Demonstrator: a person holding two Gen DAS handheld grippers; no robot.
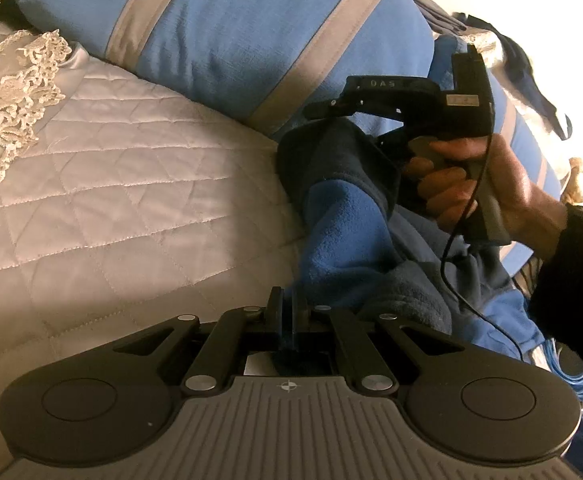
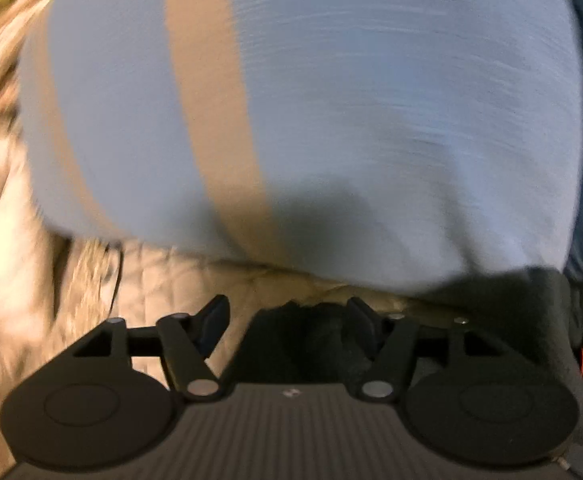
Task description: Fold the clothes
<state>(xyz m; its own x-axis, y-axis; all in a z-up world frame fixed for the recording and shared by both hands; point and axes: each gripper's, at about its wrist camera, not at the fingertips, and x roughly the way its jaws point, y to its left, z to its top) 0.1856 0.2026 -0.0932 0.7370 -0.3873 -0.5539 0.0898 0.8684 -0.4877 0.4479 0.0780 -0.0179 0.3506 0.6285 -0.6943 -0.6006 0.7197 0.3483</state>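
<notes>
A fleece garment in navy and blue lies bunched on the quilted bed cover. My left gripper is shut on a fold of its blue fabric at the near edge. My right gripper is open, with dark navy cloth lying between its jaws. It also shows in the left wrist view, held by a hand just above the garment's dark collar end. The right wrist view is blurred by motion.
A large blue pillow with tan stripes lies right behind the garment and fills the right wrist view. The beige quilted cover spreads to the left, with a lace trim. A black cable hangs from the right gripper.
</notes>
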